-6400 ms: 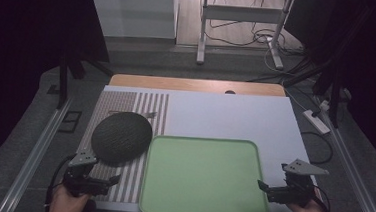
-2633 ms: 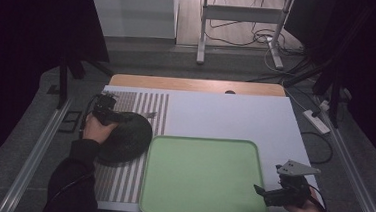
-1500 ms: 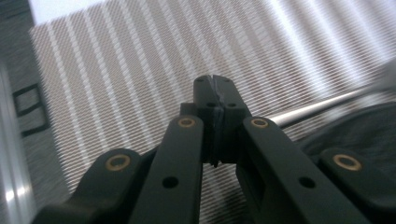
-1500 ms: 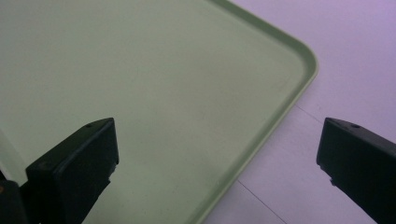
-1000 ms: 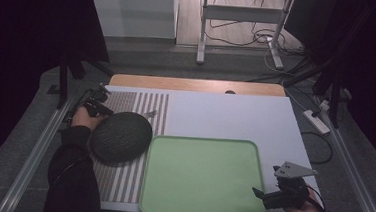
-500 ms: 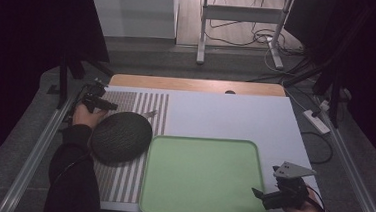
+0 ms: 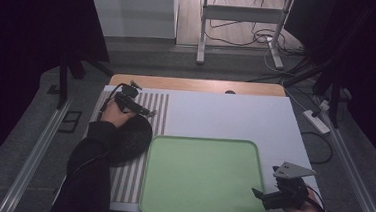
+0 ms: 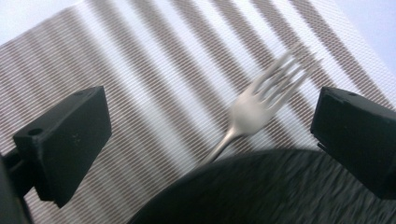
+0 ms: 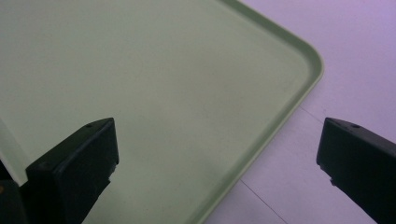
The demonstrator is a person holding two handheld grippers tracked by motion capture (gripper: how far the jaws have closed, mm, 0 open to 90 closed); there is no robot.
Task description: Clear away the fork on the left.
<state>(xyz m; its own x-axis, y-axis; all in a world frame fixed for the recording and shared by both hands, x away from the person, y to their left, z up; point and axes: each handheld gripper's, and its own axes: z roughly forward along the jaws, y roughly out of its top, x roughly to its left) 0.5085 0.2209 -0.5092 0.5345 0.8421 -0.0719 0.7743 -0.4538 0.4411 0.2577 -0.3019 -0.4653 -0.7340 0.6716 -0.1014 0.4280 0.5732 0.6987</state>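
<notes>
Plate (image 7: pixel 126 139) on striped mat (image 7: pixel 130 182) left of tray (image 7: pixel 201 174); fork (image 8: pixel 254 105) on mat just behind plate.

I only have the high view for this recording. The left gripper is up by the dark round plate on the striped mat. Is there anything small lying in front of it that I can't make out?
Observer: Yes. In the left gripper view a metal fork lies on the striped mat, tines pointing away from the camera.
Operator: Is the left gripper holding it?
Observer: No. The left gripper has just been opening; its jaws stand wide apart with nothing pressed between them.
Operator: Where is the fork against the plate?
Observer: Its handle runs down behind the rim of the dark plate, so the handle's end is hidden.
Operator: And the right gripper?
Observer: The right gripper is open above a rounded corner of the green tray.
</notes>
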